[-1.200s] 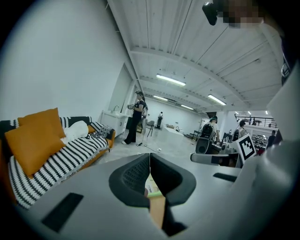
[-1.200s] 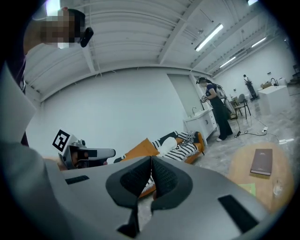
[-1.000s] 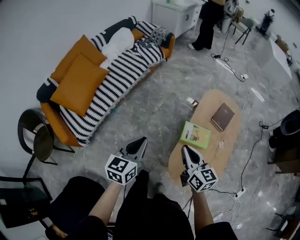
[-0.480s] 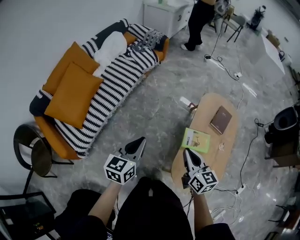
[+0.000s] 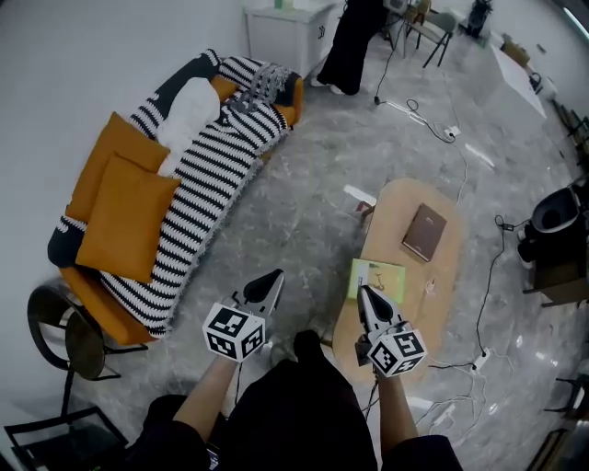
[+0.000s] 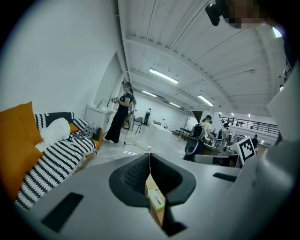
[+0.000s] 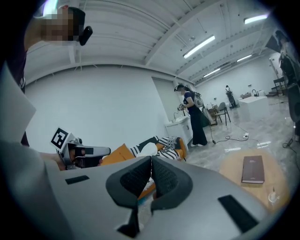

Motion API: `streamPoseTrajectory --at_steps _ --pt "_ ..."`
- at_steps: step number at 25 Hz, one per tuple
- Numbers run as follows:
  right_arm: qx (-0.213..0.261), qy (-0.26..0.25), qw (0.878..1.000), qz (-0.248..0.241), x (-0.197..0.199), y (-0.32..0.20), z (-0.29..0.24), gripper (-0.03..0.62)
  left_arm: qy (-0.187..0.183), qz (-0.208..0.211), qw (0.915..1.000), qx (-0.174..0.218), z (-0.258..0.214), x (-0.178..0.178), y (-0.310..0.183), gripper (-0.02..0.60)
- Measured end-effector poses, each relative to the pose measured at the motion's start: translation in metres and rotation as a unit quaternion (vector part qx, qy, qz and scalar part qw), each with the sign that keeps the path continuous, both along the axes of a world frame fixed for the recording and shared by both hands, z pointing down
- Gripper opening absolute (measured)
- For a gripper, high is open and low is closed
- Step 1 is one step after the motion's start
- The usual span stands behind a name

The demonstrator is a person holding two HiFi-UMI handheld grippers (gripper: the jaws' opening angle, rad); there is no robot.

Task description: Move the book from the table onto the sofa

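A brown book point(image 5: 423, 233) lies on the far half of the oval wooden table point(image 5: 453, 276); in the right gripper view the brown book point(image 7: 252, 169) shows at the right. A green book point(image 5: 378, 277) lies nearer me on the table. The orange sofa point(image 5: 138, 198) with a striped throw stands at the left. My left gripper point(image 5: 274, 277) hangs shut and empty over the floor between sofa and table. My right gripper point(image 5: 363, 294) is shut and empty at the table's near end, just short of the green book.
A person point(image 5: 353, 44) stands by a white cabinet point(image 5: 281, 28) past the sofa's far end. Cables point(image 5: 460, 147) run over the grey floor beyond the table. A black chair point(image 5: 64, 331) stands at the sofa's near end. Dark equipment point(image 5: 557, 221) sits to the table's right.
Both grippers, still shut, have advanced with me across the floor. The sofa has slid to the left of the view and the table has drawn nearer.
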State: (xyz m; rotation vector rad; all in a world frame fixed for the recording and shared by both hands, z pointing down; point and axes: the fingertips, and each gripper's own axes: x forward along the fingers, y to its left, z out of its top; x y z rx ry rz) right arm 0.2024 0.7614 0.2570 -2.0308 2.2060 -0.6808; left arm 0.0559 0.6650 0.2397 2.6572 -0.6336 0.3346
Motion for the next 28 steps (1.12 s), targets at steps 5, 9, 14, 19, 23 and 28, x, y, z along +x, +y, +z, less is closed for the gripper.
streamPoseTrajectory --at_steps 5,9,14,19,23,28 --pt "0.007 -0.009 1.000 0.018 0.042 -0.024 0.001 0.025 -0.014 0.030 0.9994 0.011 -0.001 0.052 -0.027 0.015" --pt "0.013 -0.023 0.999 0.038 0.073 -0.035 0.008 0.025 -0.022 0.063 0.9973 0.030 0.001 0.092 -0.042 0.015" --pt "0.000 -0.043 0.996 0.083 0.105 -0.041 0.024 0.025 -0.034 0.116 0.9925 0.019 0.017 0.132 -0.055 0.017" --pt "-0.012 -0.045 0.990 0.134 0.137 -0.039 0.046 0.025 -0.042 0.171 0.9843 0.002 0.046 0.164 -0.064 0.017" --pt "-0.026 -0.050 0.983 0.175 0.147 -0.032 0.067 0.025 -0.047 0.214 0.9757 -0.013 0.068 0.177 -0.066 0.017" --pt "-0.052 -0.056 0.977 0.199 0.170 -0.028 0.114 0.025 -0.049 0.235 0.9700 -0.039 0.116 0.203 -0.068 0.017"
